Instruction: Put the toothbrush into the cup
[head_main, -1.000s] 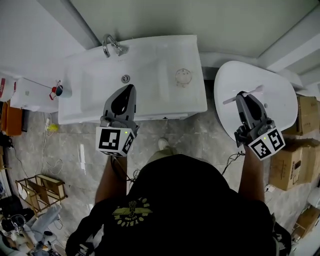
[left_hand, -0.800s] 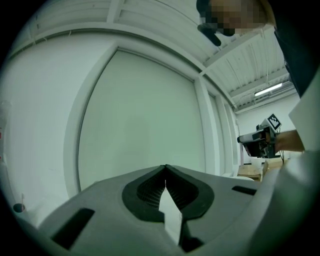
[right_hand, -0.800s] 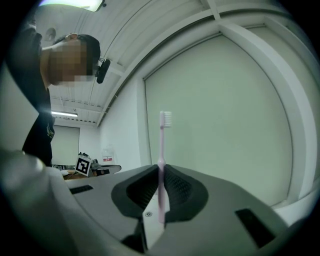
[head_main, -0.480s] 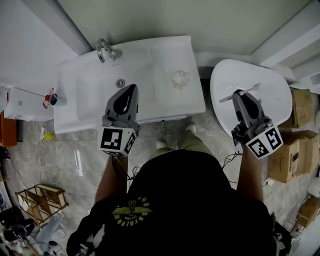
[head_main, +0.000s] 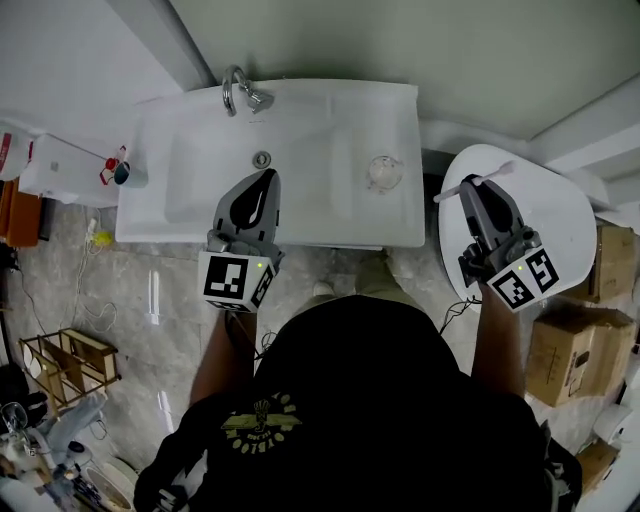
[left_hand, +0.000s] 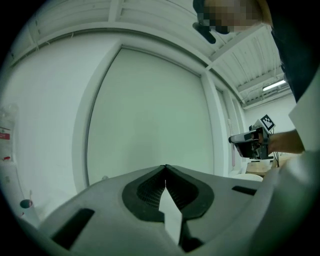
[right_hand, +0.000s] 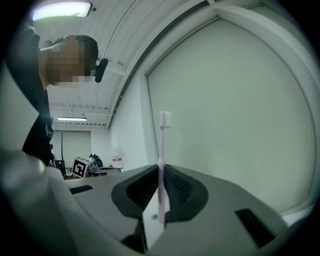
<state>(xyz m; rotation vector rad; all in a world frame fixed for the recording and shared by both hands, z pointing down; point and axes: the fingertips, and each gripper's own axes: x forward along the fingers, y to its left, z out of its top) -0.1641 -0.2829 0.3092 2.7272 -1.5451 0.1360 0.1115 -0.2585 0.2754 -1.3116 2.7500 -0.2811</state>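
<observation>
I've carried the right gripper (head_main: 471, 188) and its toothbrush (head_main: 450, 193) nearer the sink (head_main: 330, 225). One brush end now overhangs the sink-side edge of the round white top (head_main: 560, 215).

Head view: steep top-down over sink (head_main: 300, 125). Gripper views: close along own jaws, sharing pale wall (left_hand: 150, 110).

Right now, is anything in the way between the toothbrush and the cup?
Nothing visible is. The right gripper is shut on the toothbrush, off to the right of the sink. The cup stands on the sink's right ledge, with only bare ledge and a gap between them. The left gripper is farther left, out of the path.
</observation>
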